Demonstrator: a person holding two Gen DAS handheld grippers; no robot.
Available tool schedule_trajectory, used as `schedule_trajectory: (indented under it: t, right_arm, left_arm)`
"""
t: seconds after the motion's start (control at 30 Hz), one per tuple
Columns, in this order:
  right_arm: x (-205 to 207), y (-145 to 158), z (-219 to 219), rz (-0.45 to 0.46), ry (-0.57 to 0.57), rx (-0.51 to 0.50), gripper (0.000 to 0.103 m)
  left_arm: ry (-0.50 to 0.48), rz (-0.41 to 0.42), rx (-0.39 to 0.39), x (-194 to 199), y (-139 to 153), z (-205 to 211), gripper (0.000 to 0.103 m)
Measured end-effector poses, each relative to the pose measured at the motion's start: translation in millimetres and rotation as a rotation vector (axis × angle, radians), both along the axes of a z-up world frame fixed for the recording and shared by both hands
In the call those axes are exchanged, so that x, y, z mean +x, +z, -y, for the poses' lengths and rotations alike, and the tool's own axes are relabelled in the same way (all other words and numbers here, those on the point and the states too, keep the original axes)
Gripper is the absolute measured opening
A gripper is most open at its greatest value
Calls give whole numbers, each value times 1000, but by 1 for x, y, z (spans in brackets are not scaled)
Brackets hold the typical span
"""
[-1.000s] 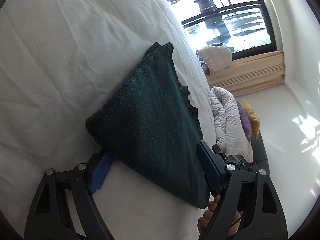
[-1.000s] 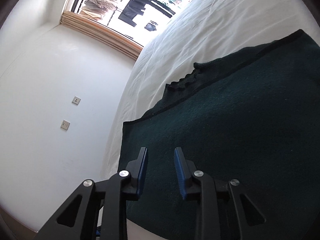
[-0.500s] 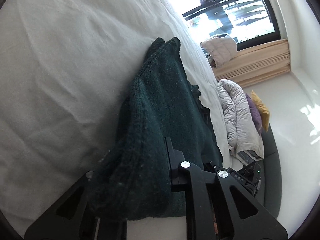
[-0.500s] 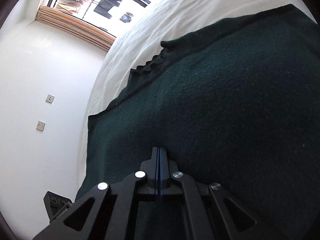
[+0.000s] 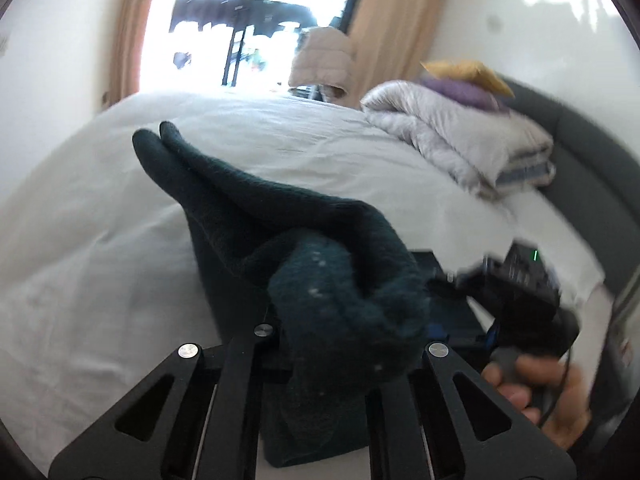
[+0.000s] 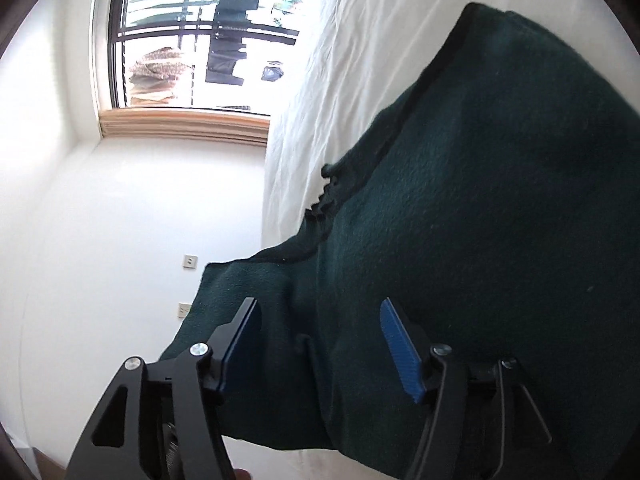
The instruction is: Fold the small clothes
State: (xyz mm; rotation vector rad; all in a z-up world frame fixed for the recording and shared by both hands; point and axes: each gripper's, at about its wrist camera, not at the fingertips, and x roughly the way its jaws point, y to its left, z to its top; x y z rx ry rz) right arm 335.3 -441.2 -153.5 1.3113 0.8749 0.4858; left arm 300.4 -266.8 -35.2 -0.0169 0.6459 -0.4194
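Nearest the left wrist camera, the left gripper (image 5: 344, 320) has its jaws pinched tight on a bunched fold of the dark green knitted garment (image 5: 280, 216), lifting that edge off the white bed sheet (image 5: 100, 240) while the rest of the knit trails away across the bed. Just to its right the person's hand (image 5: 536, 392) grips the handle of the other tool, blurred. In the right wrist view the right gripper (image 6: 320, 344) has its jaws opening, the blue pads (image 6: 400, 344) standing apart over the cloth with fabric between them but not pressed by them. The garment looks soft, thick and limp, light enough for one pinch, yet it sags and bunches wherever it is unsupported, so it seems best taken by an edge or corner, both layers together, rather than mid-panel. Farther off lie a folded grey quilt (image 5: 460, 140) topped by purple and mustard cushions (image 5: 464, 80), then the bright window (image 5: 248, 24).
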Motion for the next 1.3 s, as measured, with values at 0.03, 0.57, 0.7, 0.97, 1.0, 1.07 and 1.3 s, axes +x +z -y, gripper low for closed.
schedule_trajectory:
  t: [0.03, 0.57, 0.7, 0.97, 1.0, 1.07, 1.3]
  right_arm:
    - [1, -1, 9, -8, -7, 10, 75]
    - [67, 15, -13, -80, 198, -239, 62]
    - [75, 25, -13, -88, 231, -377, 27]
    - [52, 48, 13, 21, 215, -541, 13]
    - [51, 48, 16, 33, 210, -557, 13]
    - [53, 48, 25, 36, 192, -562, 13]
    - [52, 35, 53, 21, 163, -558, 13]
  left_arm:
    - [-47, 23, 96, -4, -12, 30, 7]
    - [-103, 61, 359, -31, -70, 90, 7]
    - [-121, 94, 407, -43, -73, 102, 7]
    - [-184, 123, 423, -47, -73, 121, 7]
    - [-196, 124, 423, -47, -73, 127, 7]
    - [-218, 134, 427, -51, -73, 130, 7]
    - [-278, 131, 435, -47, -81, 162, 7]
